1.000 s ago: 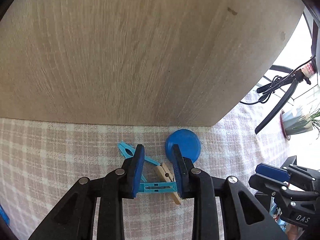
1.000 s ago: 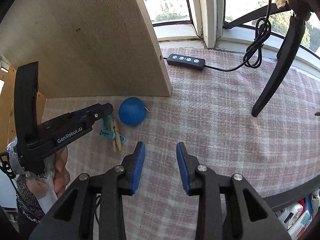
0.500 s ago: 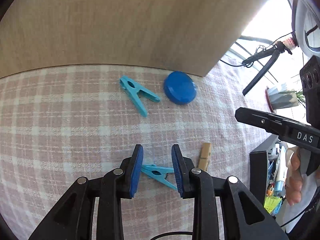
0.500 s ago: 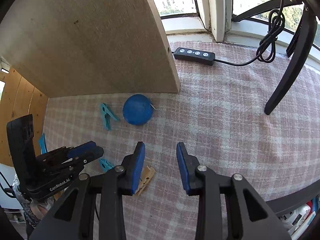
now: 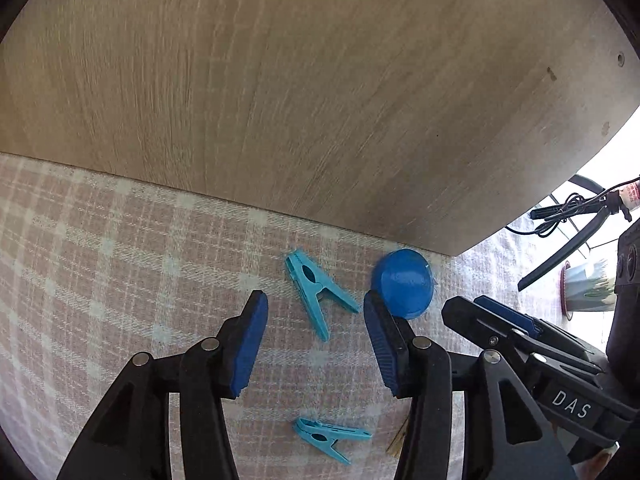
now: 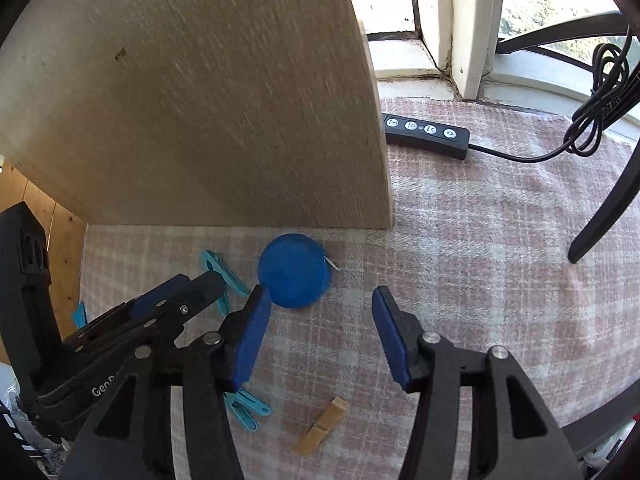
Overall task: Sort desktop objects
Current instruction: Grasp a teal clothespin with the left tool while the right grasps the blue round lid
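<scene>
Basically round blue lid (image 6: pixel 294 276), glossy, flat on checked cloth (image 6: pixel 480 280).

Cloth: pink checked tablecloth (image 6: pixel 480 248)
Panel: upright wooden board (image 5: pixel 304 92)
Remote: black, corded controller (image 6: pixel 426 136) beside the board

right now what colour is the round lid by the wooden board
Dark blue round lid, clearest in the right wrist view.

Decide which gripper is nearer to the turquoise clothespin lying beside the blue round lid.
Left. The left gripper hangs open directly over that clothespin. The right gripper is open too, off to its side, nearer the blue lid.
</scene>
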Demonstrator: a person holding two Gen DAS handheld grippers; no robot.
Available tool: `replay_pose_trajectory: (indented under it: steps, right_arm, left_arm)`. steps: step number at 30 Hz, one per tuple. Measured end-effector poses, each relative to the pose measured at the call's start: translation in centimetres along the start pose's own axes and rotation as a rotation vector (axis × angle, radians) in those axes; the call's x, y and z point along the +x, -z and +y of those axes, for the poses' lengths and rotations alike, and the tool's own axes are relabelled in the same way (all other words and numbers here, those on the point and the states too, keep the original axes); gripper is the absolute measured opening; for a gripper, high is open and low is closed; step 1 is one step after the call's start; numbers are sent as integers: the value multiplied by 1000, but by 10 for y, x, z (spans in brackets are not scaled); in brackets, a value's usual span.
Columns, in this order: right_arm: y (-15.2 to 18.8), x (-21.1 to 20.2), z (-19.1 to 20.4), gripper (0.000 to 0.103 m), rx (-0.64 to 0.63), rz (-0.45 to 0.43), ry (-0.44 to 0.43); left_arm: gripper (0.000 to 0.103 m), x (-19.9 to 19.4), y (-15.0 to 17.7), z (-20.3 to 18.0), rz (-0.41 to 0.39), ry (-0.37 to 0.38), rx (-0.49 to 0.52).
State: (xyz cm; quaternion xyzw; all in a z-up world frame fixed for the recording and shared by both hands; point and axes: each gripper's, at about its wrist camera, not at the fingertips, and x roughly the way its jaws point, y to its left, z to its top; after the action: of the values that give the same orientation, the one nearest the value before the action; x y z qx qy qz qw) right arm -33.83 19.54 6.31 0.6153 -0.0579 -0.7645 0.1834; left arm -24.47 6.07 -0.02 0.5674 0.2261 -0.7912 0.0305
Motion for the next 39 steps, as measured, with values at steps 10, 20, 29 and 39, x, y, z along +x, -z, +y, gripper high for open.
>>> replay_pose_trajectory:
  steps: [10,20,29,39]
  right_arm:
    - [-8,10,4,52,18,2,6]
    - [-11,40,37,52,-24,24,49]
    - [-12,57,73,51,-149,15,193]
    - [18,36,55,49,-103,43,119]
  left_arm:
    - [31,20,-4,-12,-2,-98,82]
    - [23,11,-3,17,-9,-121,99]
    - [23,6,-4,40,-33,-101,58]
    - [23,2,10,43,-26,-74,37]
